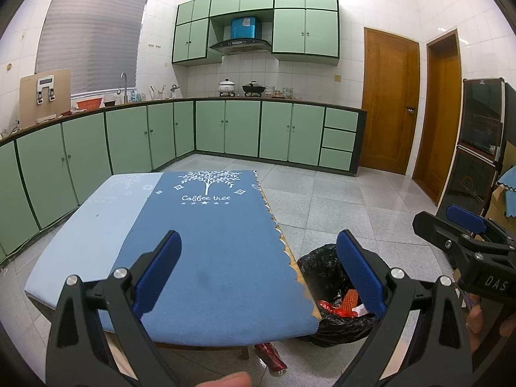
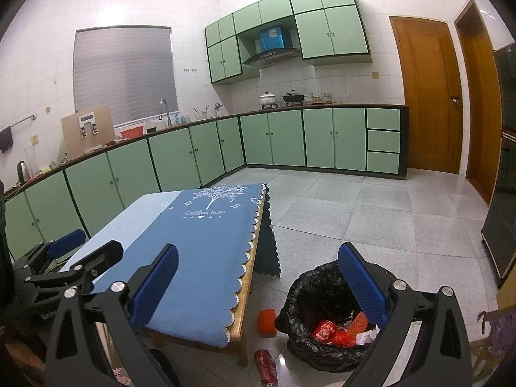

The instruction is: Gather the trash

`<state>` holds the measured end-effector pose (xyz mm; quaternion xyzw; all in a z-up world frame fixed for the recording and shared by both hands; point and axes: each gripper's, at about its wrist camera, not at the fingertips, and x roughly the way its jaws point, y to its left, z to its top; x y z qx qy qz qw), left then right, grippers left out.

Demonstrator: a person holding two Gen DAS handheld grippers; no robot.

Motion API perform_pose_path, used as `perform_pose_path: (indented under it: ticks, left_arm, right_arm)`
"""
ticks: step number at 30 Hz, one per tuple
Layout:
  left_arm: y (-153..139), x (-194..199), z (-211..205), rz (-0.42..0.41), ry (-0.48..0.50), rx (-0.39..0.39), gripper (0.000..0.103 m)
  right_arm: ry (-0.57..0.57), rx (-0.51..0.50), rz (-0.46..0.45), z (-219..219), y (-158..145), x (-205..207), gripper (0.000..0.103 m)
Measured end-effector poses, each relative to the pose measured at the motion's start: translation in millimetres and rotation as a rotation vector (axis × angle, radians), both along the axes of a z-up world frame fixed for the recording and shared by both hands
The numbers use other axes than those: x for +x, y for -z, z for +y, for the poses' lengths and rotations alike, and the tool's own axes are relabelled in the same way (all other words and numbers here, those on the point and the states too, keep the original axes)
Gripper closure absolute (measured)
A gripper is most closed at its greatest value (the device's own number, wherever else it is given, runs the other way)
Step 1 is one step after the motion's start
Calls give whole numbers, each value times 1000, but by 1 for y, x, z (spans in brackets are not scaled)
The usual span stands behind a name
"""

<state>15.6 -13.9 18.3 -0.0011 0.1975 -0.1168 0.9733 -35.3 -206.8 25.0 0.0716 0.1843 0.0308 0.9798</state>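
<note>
A bin lined with a black bag [image 2: 309, 293] stands on the floor by the table's right front corner. It holds a red can [image 2: 324, 332], orange net and white paper. On the floor beside it lie an orange net piece [image 2: 267, 322] and a red can [image 2: 265, 366], the can also showing under the table edge [image 1: 271, 356]. My right gripper [image 2: 258, 285] is open and holds nothing, above the gap between table and bin [image 1: 322, 277]. My left gripper [image 1: 259, 274] is open with nothing in it, over the blue cloth [image 1: 209, 242]. Each gripper appears in the other's view: left gripper [image 2: 84, 251], right gripper [image 1: 464, 225].
The low wooden table [image 2: 245, 293] carries a blue and light-blue cloth. Green cabinets [image 1: 129, 138] run along the left and back walls. Wooden doors [image 1: 390, 103] and a dark cabinet [image 1: 477, 148] are at the right. Tiled floor [image 2: 371, 219] stretches beyond the bin. A pink scrap [image 2: 121, 375] lies under the table.
</note>
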Motion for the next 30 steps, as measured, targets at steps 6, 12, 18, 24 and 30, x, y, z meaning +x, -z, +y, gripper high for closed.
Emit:
perform_pose_path:
  ticks: [6, 12, 18, 24, 30]
  left_arm:
    - [0, 0, 0, -1, 1, 0, 9]
    - [0, 0, 0, 0, -1, -1, 9]
    - [0, 0, 0, 0, -1, 0, 9]
    - [0, 0, 0, 0, -1, 0, 9]
    - [0, 0, 0, 0, -1, 0, 9]
  right_arm:
    - [-1, 0, -1, 0, 0, 0, 6]
    - [-2, -1, -2, 2, 0, 0, 6]
    - [-2, -1, -2, 2, 0, 0, 6]
    - [-5, 0, -3, 3, -2, 1, 6]
    - [-4, 0, -4, 3, -1, 2, 6]
